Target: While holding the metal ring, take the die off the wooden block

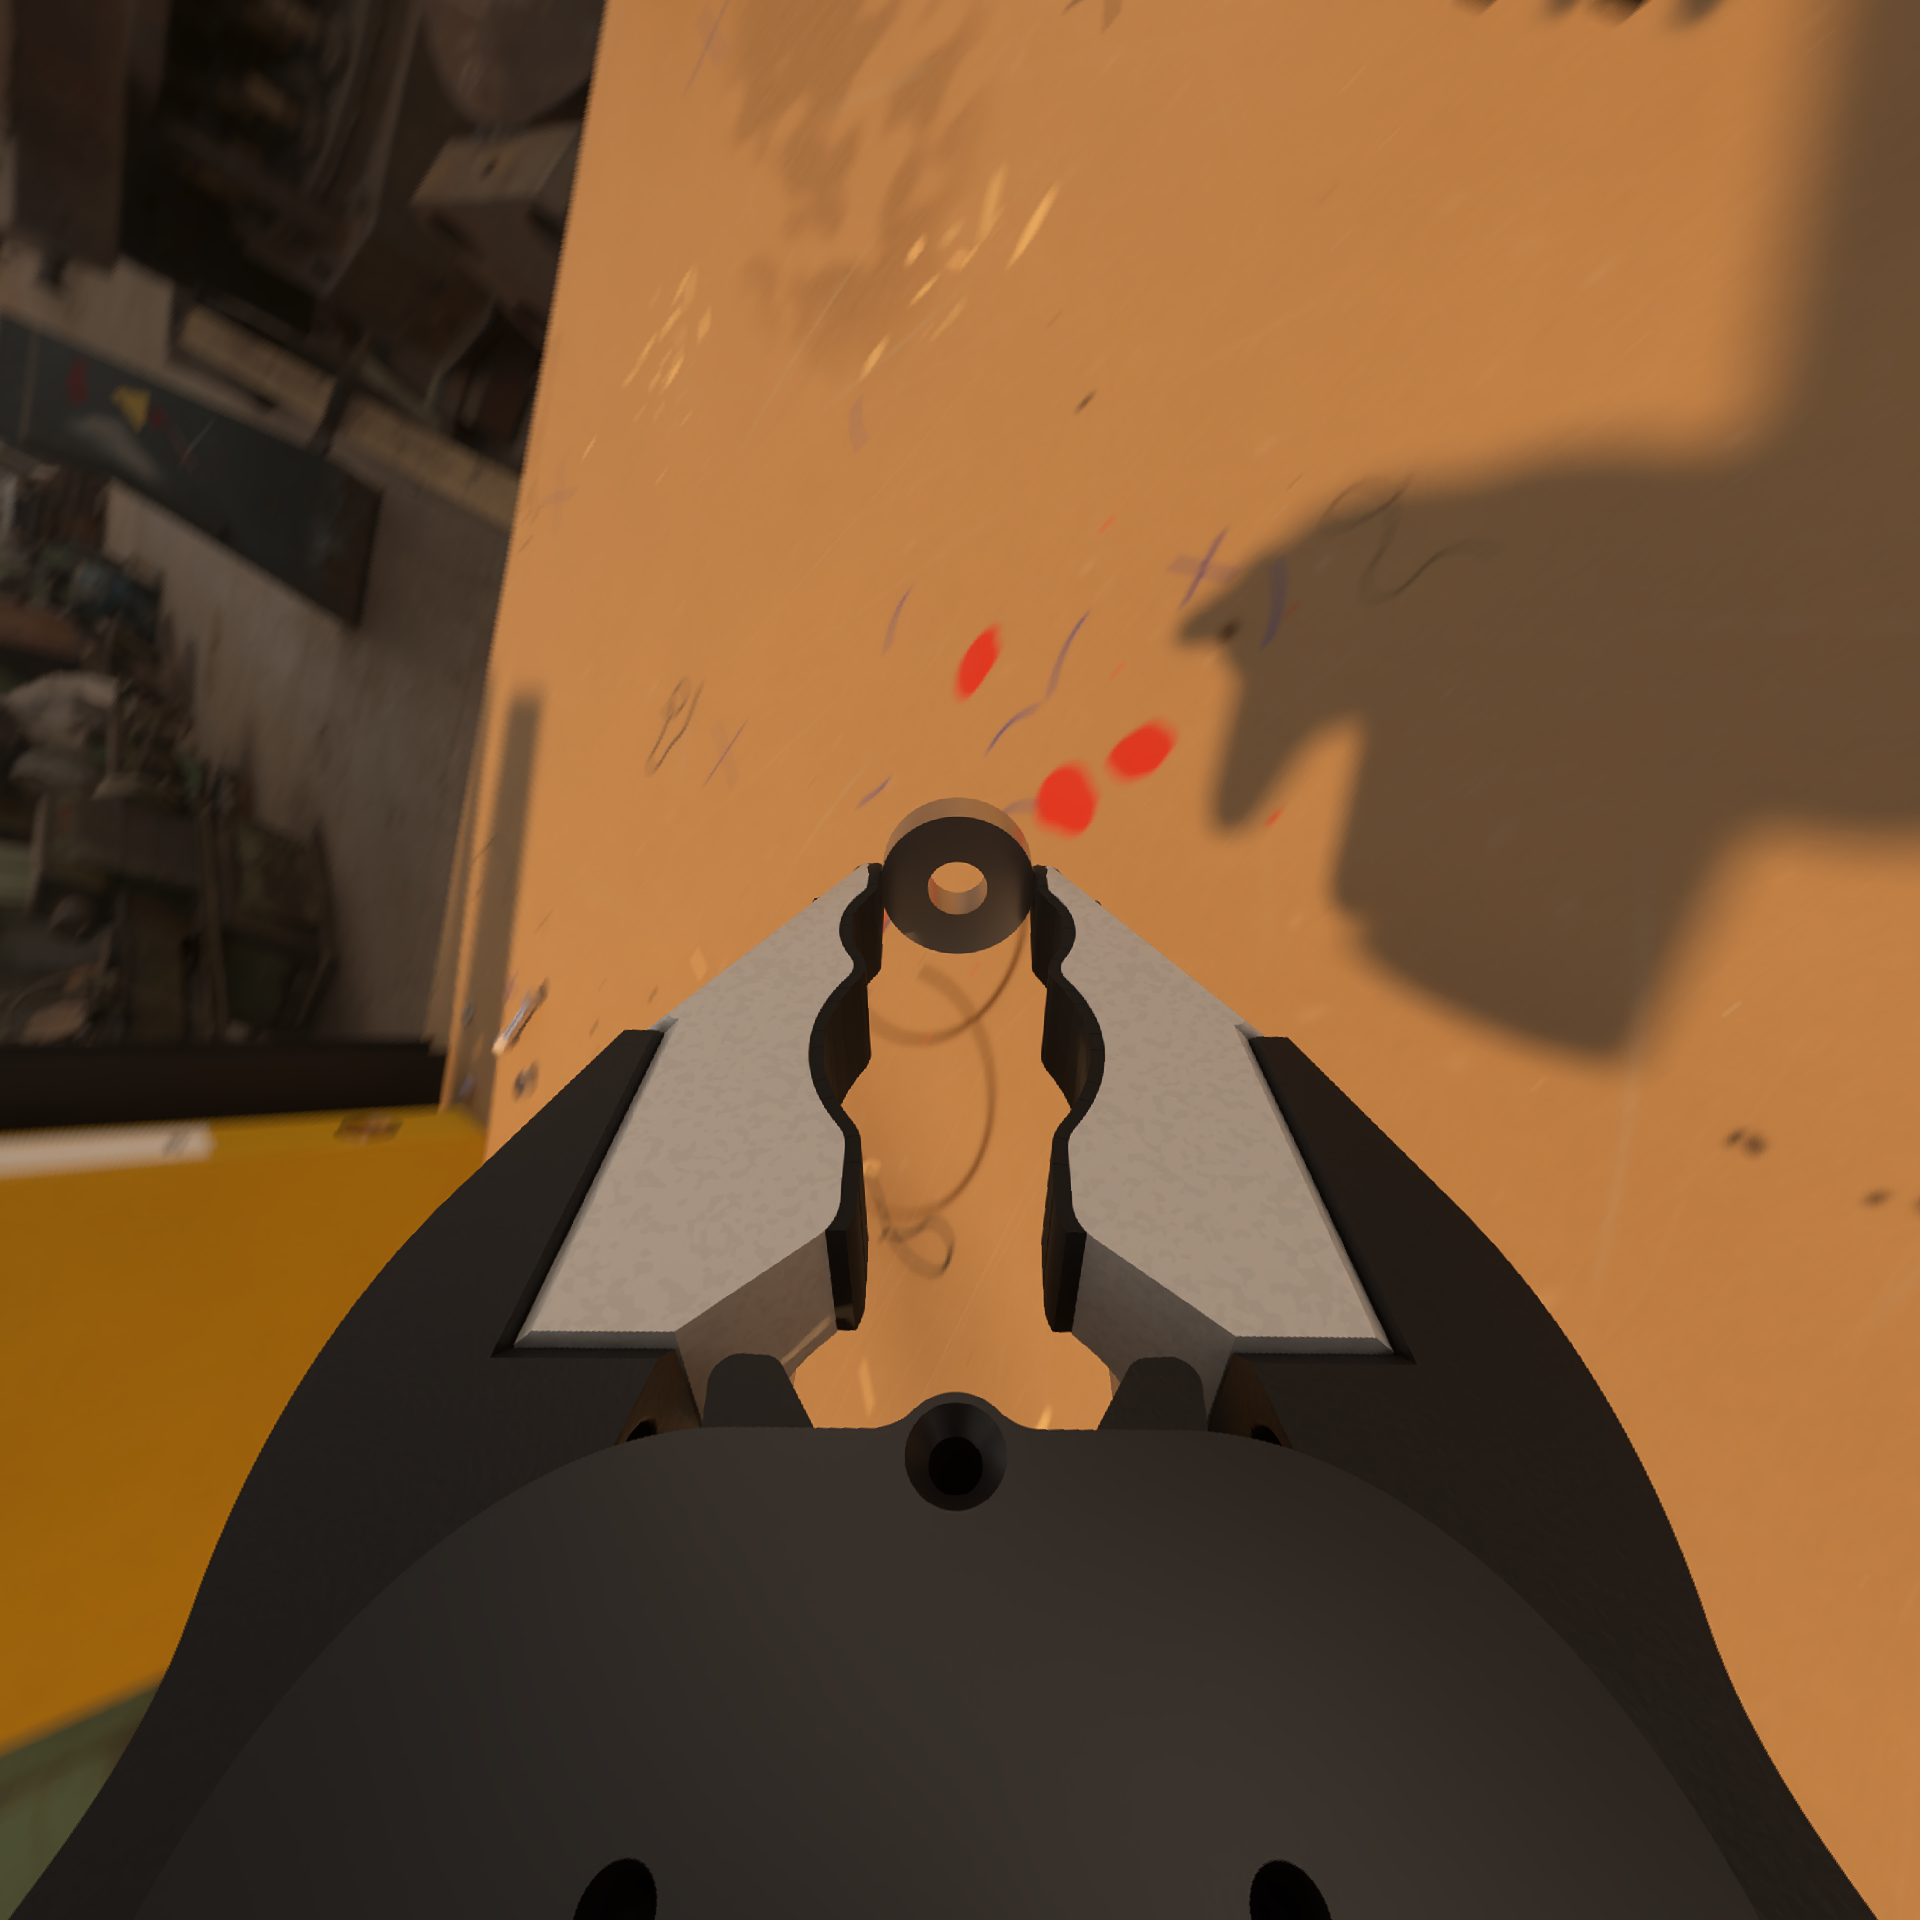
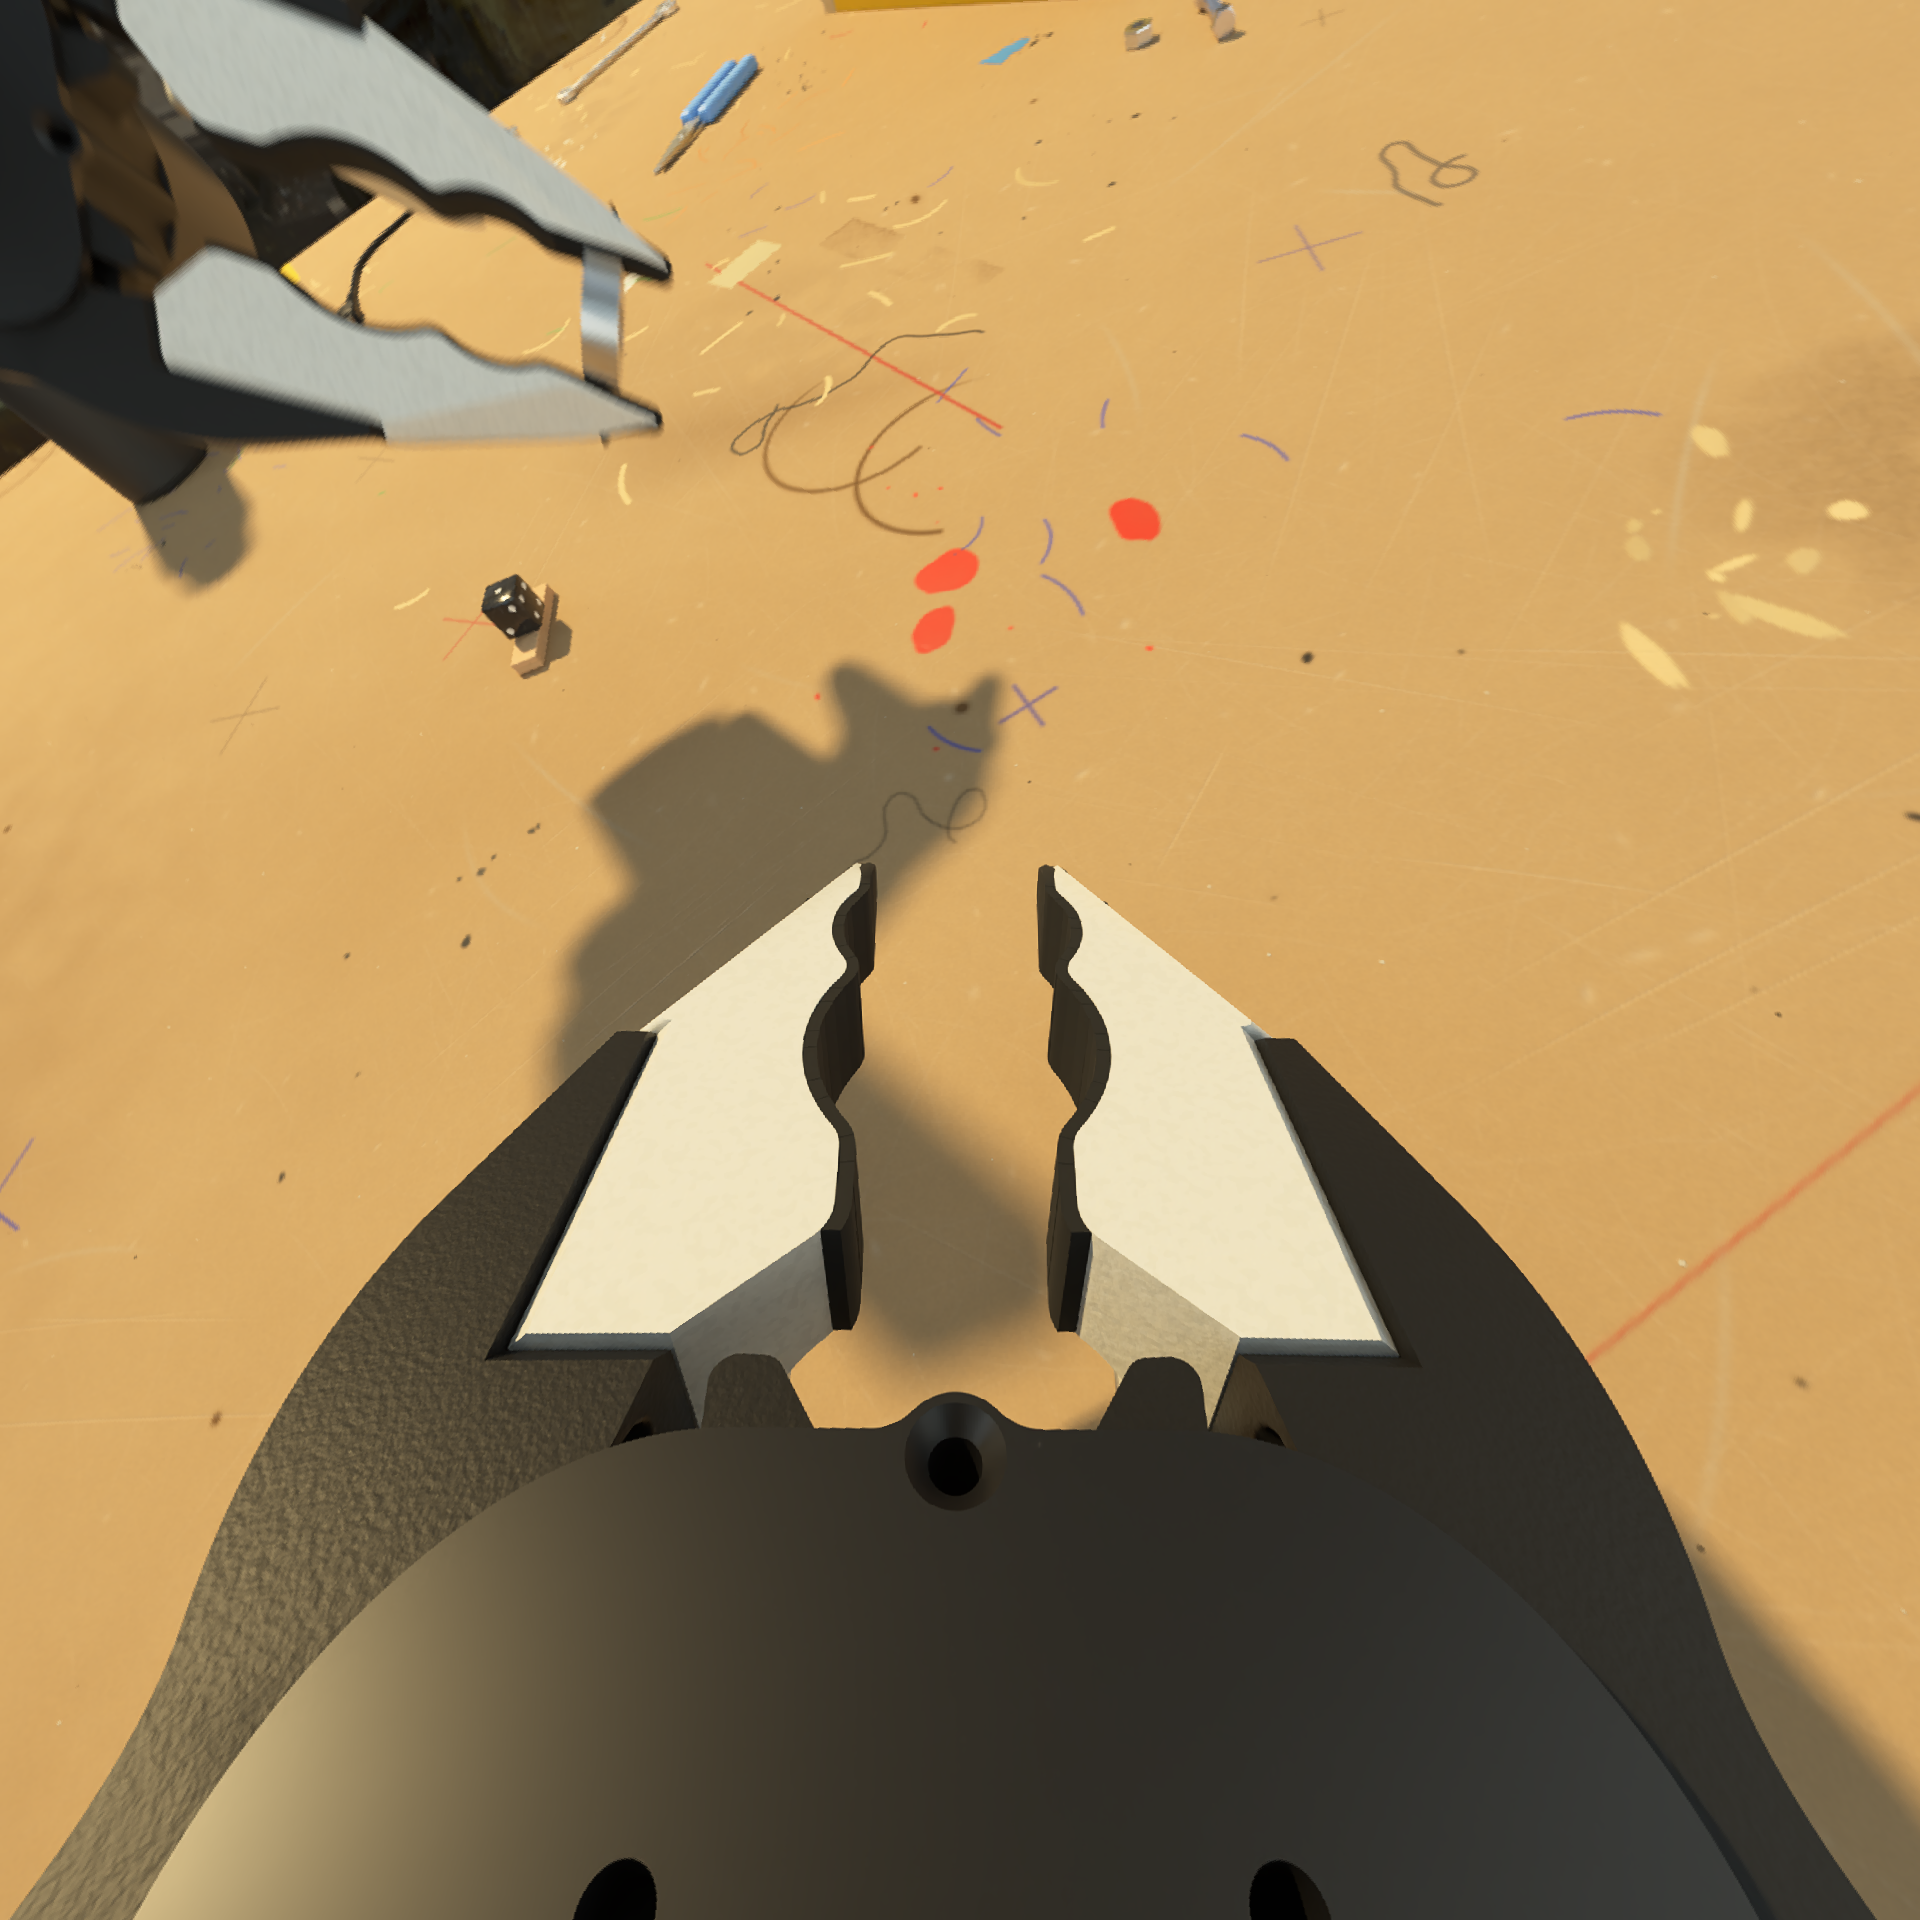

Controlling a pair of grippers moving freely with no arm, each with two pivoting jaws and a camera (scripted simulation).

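Note:
In the left wrist view my left gripper (image 1: 957,878) is shut on the metal ring (image 1: 957,883), a thick washer gripped by its edges between the fingertips, held above the table. The right wrist view shows that gripper (image 2: 629,343) at the upper left with the ring (image 2: 601,317) edge-on between its tips. A black die (image 2: 511,606) with white pips sits on a small wooden block (image 2: 536,641) on the table, left of centre. My right gripper (image 2: 957,883) is open and empty, hovering above the table, well short and to the right of the die.
The wooden table (image 2: 1455,831) bears scratches, pen marks and red paint spots (image 2: 945,571). A blue-handled tool (image 2: 712,104) and small hardware lie at the far edge. The table's left edge (image 1: 509,727) drops to a cluttered workshop.

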